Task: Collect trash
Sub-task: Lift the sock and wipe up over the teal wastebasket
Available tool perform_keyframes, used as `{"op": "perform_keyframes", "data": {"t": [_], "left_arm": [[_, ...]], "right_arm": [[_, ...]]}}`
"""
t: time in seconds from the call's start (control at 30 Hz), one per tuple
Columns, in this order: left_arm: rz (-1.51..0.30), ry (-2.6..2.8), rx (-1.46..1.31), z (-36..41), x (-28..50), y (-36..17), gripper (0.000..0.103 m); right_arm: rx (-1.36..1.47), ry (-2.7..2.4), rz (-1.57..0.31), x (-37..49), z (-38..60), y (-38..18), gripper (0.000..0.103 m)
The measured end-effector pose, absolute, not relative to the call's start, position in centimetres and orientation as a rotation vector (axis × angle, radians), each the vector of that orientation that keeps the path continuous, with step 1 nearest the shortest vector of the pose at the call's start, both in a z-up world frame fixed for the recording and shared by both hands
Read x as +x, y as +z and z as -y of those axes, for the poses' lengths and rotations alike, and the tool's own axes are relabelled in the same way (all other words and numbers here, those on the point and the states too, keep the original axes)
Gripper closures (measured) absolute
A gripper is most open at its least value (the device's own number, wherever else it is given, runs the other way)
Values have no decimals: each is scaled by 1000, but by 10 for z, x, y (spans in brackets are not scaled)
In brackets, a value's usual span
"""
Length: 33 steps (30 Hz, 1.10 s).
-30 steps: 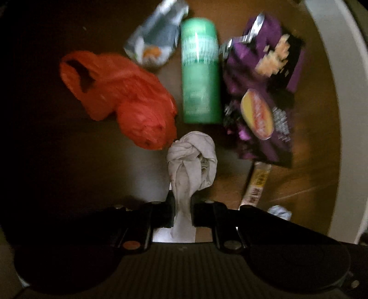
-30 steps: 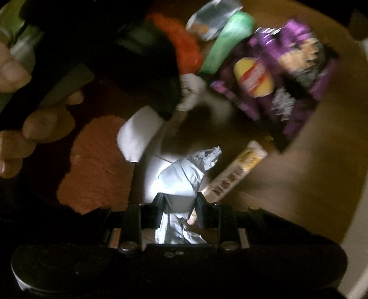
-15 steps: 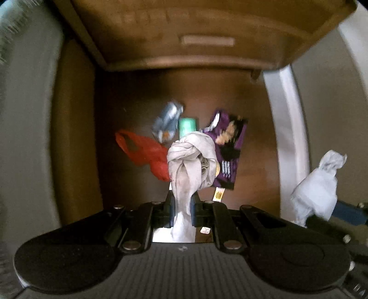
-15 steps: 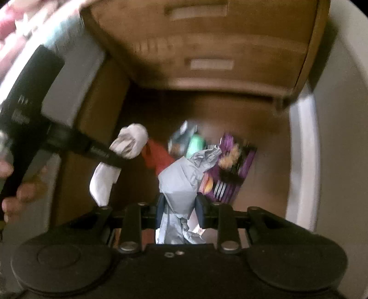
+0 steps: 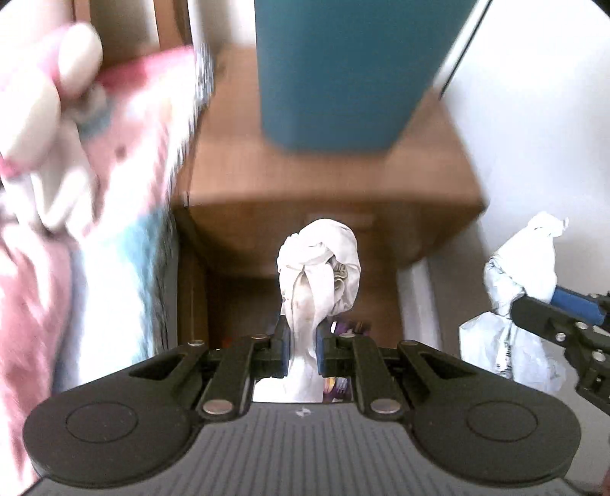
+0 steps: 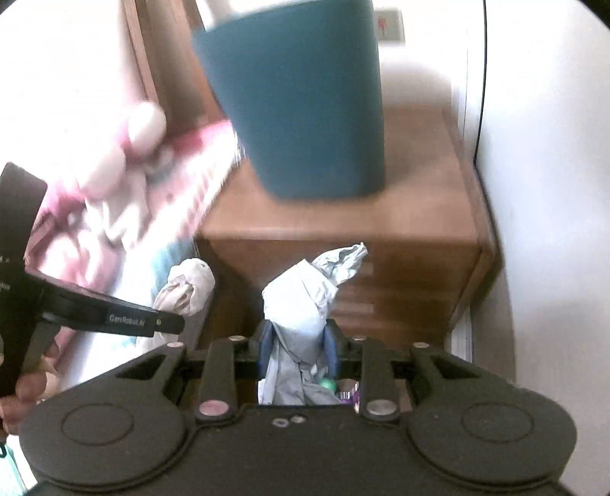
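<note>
Room inventory, as you see it past your hand-held grippers:

- Wooden nightstand (image 6: 343,229): straight ahead and below; brown top, drawer fronts facing you, partly blurred.
- Teal bin (image 6: 305,99): standing on the nightstand top, toward its far edge.
- Bed (image 5: 95,190): to your left, touching the nightstand's side; pink, white and pale-blue bedding, blurred.
- White wall (image 6: 541,152): to your right, brightly lit, with a dark cable (image 6: 481,76) running down it.
- Wall plate (image 6: 389,24): ahead, above the bin.
- Wooden floor (image 5: 244,305): dark, below, at the nightstand's foot.
</note>
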<state>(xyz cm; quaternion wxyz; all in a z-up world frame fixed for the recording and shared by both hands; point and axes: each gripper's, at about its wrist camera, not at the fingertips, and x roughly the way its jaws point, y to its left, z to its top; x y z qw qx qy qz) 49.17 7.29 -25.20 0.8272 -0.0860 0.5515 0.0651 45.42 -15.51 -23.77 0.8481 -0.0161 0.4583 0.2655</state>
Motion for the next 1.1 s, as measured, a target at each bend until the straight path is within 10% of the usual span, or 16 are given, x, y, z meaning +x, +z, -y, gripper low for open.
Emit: {"op": "perform_keyframes", "data": {"t": [0.57,1.1], "left_arm": [[-857,126,-82,-101,580,-75,90],[-911,98,-31,-125,729,-72,90]], "right_arm": [[-97,576,-649,554,104,-70,77],[-185,505,-718,681,41,-68,77]]}}
